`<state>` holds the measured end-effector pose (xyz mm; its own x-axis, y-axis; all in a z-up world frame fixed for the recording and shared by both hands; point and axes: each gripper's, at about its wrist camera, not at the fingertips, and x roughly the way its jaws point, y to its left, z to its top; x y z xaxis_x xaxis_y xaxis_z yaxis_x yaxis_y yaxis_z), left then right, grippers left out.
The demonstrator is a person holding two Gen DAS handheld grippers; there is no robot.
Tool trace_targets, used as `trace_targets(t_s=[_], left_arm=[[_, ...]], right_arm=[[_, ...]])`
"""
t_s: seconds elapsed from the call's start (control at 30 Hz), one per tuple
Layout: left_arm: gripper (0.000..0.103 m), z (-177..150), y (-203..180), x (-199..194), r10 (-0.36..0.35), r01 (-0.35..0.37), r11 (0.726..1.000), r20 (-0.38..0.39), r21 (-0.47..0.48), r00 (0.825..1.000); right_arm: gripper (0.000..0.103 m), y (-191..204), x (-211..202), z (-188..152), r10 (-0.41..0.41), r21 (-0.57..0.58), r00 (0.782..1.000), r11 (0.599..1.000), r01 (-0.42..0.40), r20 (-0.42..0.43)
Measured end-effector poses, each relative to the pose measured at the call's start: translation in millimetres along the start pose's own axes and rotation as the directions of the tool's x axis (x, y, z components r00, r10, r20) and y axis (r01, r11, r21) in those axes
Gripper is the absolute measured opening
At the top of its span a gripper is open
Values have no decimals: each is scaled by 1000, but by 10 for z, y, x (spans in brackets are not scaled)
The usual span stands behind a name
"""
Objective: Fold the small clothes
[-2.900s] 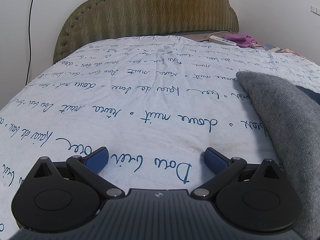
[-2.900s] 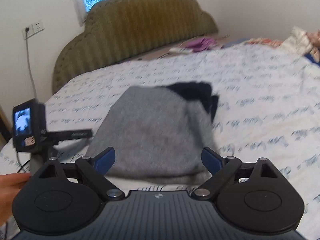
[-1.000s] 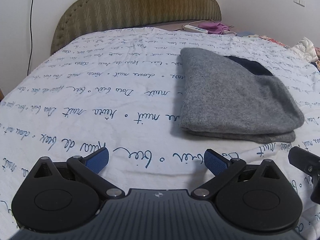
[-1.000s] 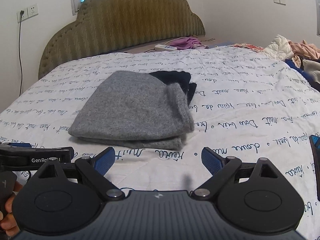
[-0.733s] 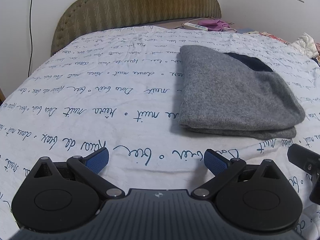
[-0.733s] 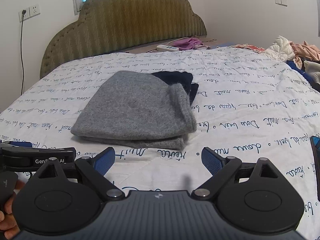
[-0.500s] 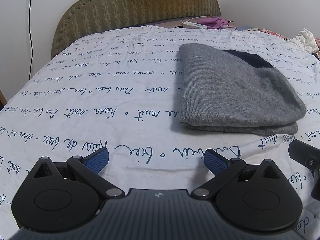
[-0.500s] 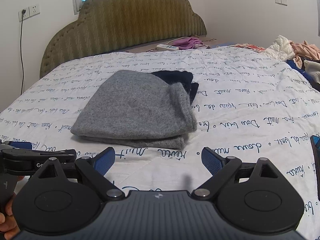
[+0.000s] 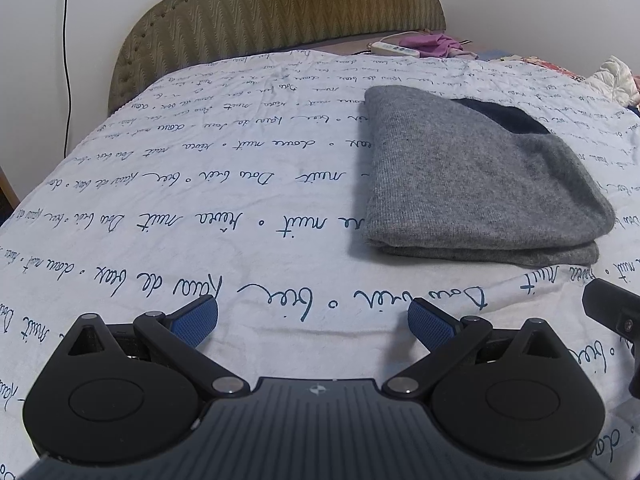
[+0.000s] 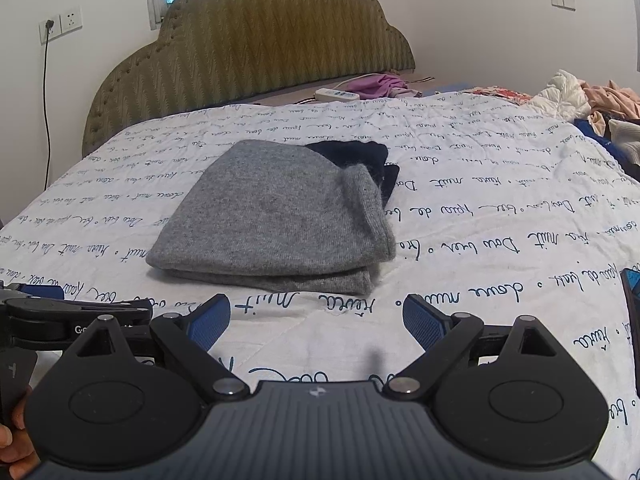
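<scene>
The grey sweater (image 10: pixel 276 216) lies folded into a neat stack on the bedspread (image 10: pixel 480 200), with a dark garment (image 10: pixel 360 156) poking out from under its far edge at about one o'clock. In the left wrist view the sweater (image 9: pixel 472 176) sits at about two o'clock, apart from the left gripper (image 9: pixel 312 320), whose blue-padded fingers (image 9: pixel 196 320) are spread wide and hold nothing. The right gripper (image 10: pixel 316 316) is just as wide apart and empty, with the sweater straight ahead at twelve o'clock, near its tips but not touching. A padded headboard (image 10: pixel 256 44) stands beyond, and loose clothes (image 10: pixel 580 96) are heaped at two o'clock.
</scene>
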<state>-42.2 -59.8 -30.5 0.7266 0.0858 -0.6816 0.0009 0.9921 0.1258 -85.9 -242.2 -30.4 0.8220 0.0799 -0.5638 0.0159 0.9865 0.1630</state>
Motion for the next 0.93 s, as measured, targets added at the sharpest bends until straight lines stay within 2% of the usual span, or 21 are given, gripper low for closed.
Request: trace_targets(t_s=[0.67,0.93], left_arm=[[103,-22,18,-44,8,-8,1000,-2,-5,1000],[103,-11,38,-87,8,-8,1000,28,2,1000]], right_arm=[[94,3,-31,-7,0,-2,1000,1000,0,3],[94,-62,-26,-38,-9,-2,1000,1000,9,7]])
